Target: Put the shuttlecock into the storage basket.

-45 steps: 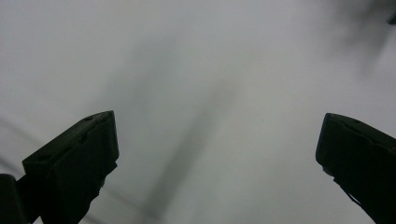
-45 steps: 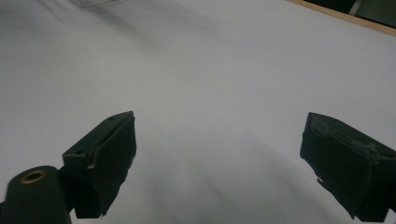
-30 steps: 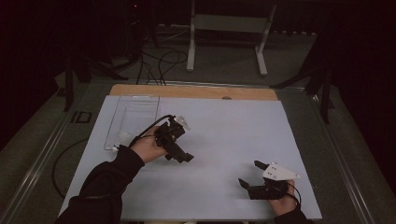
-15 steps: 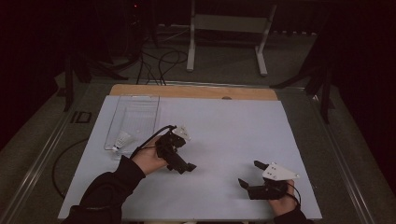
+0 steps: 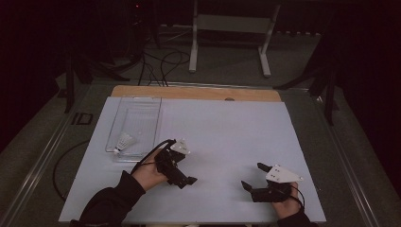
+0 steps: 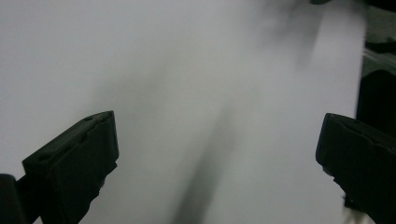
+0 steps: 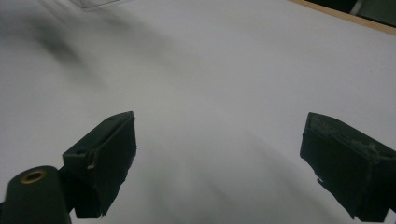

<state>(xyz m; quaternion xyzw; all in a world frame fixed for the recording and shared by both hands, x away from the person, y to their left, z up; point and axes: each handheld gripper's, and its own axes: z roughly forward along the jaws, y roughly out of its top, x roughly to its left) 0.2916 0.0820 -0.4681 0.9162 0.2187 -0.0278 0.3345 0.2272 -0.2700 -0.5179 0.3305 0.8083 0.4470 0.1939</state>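
A white shuttlecock (image 5: 124,141) lies in the near end of a clear plastic tray (image 5: 142,111) at the left of the white table sheet (image 5: 222,127). My left gripper (image 5: 182,176) is held to the right of the tray and nearer the person, apart from it. In the left gripper view its jaws (image 6: 219,154) stand wide apart over bare sheet. My right gripper (image 5: 253,176) rests low at the near right, with a grey plate on top. The right gripper view shows its jaws (image 7: 219,158) spread, with nothing between them.
A wooden strip (image 5: 196,93) runs along the table's far edge. Beyond it stand a white metal frame (image 5: 227,28) and cables (image 5: 158,61) on the floor. A cable trails from the left hand off the table's left side.
The left hand and its gripper have drawn back from the tray toward the near edge and a little right. The shuttlecock now shows in the tray. The right gripper has stayed still.
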